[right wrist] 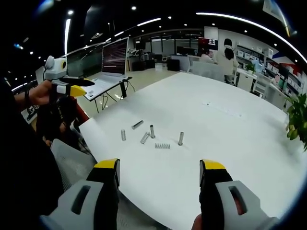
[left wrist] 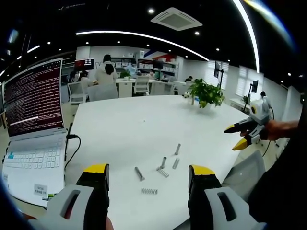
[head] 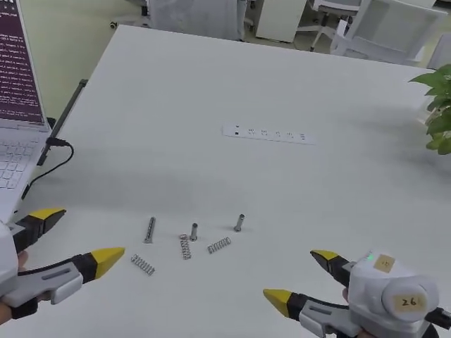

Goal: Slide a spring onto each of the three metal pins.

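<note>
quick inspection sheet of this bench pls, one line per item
surface: white table, nothing spilled
job's things: three pins, two upright, one lying; three springs loose, none on a pin
clutter: laptop, open, screen lit; power strip
grippers: left hand-held gripper and right hand-held gripper open, holding nothing
cables: black cable plugged into the laptop
surroundings: plant, chairs

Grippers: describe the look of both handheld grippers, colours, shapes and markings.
The left gripper and right gripper match: tapered black jaws capped with pointed yellow tips, on pale grey-white moulded bodies. The right one's rounded white body bears a sticker handwritten 26 and a small green light.
</note>
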Motion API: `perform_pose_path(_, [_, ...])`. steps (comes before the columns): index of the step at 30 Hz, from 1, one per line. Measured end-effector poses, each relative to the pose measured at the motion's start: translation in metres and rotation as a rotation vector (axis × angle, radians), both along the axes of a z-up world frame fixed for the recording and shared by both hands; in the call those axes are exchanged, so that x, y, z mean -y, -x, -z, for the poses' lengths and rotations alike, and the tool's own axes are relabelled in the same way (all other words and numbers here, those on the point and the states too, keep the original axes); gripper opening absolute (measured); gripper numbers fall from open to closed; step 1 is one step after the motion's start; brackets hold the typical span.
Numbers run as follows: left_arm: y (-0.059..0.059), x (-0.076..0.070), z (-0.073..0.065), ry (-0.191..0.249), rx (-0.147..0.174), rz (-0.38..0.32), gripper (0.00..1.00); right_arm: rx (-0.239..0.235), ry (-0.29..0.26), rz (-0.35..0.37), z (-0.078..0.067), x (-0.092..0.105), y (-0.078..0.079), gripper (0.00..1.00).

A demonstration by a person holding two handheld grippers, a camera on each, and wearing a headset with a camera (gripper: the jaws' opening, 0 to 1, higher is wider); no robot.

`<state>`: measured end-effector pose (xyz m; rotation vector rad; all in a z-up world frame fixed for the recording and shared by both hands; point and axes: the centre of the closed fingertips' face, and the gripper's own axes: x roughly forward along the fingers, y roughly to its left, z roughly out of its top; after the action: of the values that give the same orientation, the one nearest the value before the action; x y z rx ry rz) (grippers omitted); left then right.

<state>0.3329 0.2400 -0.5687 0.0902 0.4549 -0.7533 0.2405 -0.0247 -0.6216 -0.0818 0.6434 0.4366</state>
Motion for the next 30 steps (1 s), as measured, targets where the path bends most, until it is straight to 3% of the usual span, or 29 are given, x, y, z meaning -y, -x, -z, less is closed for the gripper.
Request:
perform_pose_path(22, [-0.028, 0.01, 0.012, -0.019, -0.015, 0.04, 0.61, 0.003, -0.006, 0.034, -0.004, 0.008, 0.011, 0.64])
perform_pose_path(30, [-0.046, 0.014, 0.018, -0.026, -0.02, 0.052, 0.61, -0.001, -0.008, 0.045, -0.003, 0.006, 0.015, 0.64])
